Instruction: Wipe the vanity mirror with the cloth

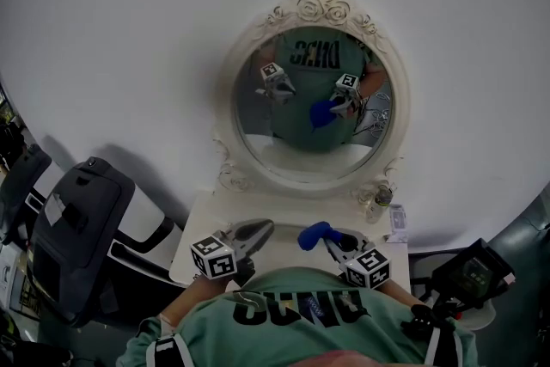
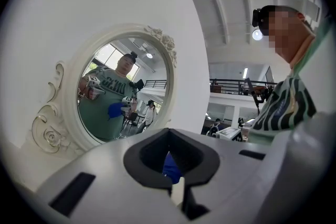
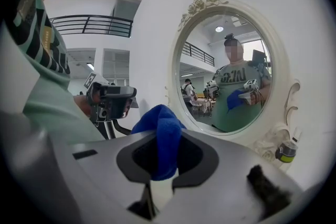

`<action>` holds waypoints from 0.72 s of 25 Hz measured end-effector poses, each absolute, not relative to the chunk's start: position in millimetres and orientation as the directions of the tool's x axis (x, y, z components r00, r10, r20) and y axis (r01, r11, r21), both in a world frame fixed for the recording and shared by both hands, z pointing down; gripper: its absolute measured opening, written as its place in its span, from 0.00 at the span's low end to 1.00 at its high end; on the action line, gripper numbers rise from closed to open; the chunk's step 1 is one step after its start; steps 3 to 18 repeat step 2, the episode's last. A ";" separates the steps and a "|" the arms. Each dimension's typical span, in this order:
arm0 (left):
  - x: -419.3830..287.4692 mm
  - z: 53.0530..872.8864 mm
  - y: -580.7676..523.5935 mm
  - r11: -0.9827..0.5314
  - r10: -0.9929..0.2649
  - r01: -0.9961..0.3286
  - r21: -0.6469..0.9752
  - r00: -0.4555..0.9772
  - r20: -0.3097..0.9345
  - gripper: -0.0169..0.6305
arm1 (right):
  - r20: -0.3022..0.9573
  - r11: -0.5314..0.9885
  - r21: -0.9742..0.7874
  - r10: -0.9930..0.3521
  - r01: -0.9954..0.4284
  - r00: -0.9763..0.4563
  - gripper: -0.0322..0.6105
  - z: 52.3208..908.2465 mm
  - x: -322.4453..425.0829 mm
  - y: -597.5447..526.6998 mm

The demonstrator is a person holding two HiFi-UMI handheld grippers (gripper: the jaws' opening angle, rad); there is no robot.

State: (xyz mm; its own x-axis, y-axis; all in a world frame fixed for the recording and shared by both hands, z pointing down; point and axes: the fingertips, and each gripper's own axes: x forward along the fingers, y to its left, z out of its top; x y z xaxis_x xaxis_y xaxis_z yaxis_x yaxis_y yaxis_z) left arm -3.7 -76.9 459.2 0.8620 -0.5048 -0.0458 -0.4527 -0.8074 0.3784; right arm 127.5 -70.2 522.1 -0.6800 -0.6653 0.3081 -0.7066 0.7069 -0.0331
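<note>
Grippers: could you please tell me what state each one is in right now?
Left gripper: jaws together, holding nothing.
Right gripper: jaws shut on the blue cloth.

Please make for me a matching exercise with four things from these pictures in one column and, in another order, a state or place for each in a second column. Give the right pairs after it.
Things:
1. cloth
2. mirror
3. left gripper
4. small bottle

States or places:
A. stands on the table beside the mirror's base
B. blue, clamped in the right gripper
C. shut, with nothing held
D. oval, in a white carved frame

Pairs: 1-B, 2-D, 3-C, 4-A
</note>
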 end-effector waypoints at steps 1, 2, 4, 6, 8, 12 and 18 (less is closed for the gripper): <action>-3.7 460.2 -78.9 -0.806 -0.506 -0.453 0.380 0.861 -0.047 0.04 | 0.310 0.711 -0.022 -0.664 -0.703 -0.681 0.12 521.9 126.7 -71.6; -3.8 461.2 -80.8 -0.805 -0.507 -0.454 0.382 0.860 -0.048 0.04 | 0.311 0.715 -0.011 -0.662 -0.699 -0.682 0.12 521.8 126.1 -73.0; -3.8 461.2 -80.8 -0.805 -0.507 -0.454 0.382 0.860 -0.048 0.04 | 0.311 0.715 -0.011 -0.662 -0.699 -0.682 0.12 521.8 126.1 -73.0; -3.8 461.2 -80.8 -0.805 -0.507 -0.454 0.382 0.860 -0.048 0.04 | 0.311 0.715 -0.011 -0.662 -0.699 -0.682 0.12 521.8 126.1 -73.0; -3.8 461.2 -80.8 -0.805 -0.507 -0.454 0.382 0.860 -0.048 0.04 | 0.311 0.715 -0.011 -0.662 -0.699 -0.682 0.12 521.8 126.1 -73.0; -3.8 461.2 -80.8 -0.805 -0.507 -0.454 0.382 0.860 -0.048 0.04 | 0.311 0.715 -0.011 -0.662 -0.699 -0.682 0.12 521.8 126.1 -73.0; -3.8 461.2 -80.8 -0.805 -0.507 -0.454 0.382 0.860 -0.048 0.04 | 0.311 0.715 -0.011 -0.662 -0.699 -0.682 0.12 521.8 126.1 -73.0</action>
